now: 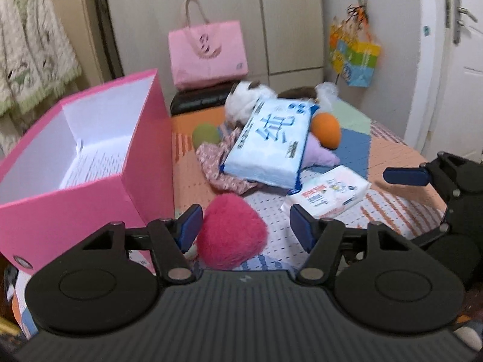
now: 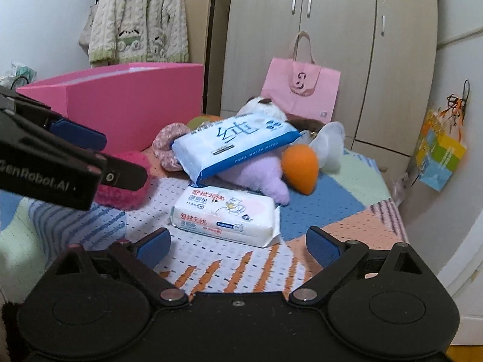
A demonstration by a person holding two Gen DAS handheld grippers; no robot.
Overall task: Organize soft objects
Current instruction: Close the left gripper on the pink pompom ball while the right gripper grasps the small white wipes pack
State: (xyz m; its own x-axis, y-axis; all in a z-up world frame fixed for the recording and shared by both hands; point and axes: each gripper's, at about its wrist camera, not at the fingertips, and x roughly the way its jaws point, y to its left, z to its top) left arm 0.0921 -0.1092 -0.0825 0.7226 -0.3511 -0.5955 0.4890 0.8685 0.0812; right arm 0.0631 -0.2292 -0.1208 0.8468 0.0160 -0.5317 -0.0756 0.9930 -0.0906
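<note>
Your left gripper [image 1: 246,226] sits half open around the pink fluffy heart [image 1: 231,232] beside the pink box [image 1: 90,163] — not clamped; your right gripper [image 2: 238,246] gapes wide before the white tissue pack [image 2: 226,217].

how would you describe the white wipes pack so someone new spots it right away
Start at the big pink box on the patterned bed cover, then look toward the soft pile under the large blue tissue pack. In front of that pile lies the white wipes pack, flat and alone; it is smaller, with red lettering.

Soft indoor light, fisheye-warped, slightly blurred.
</note>
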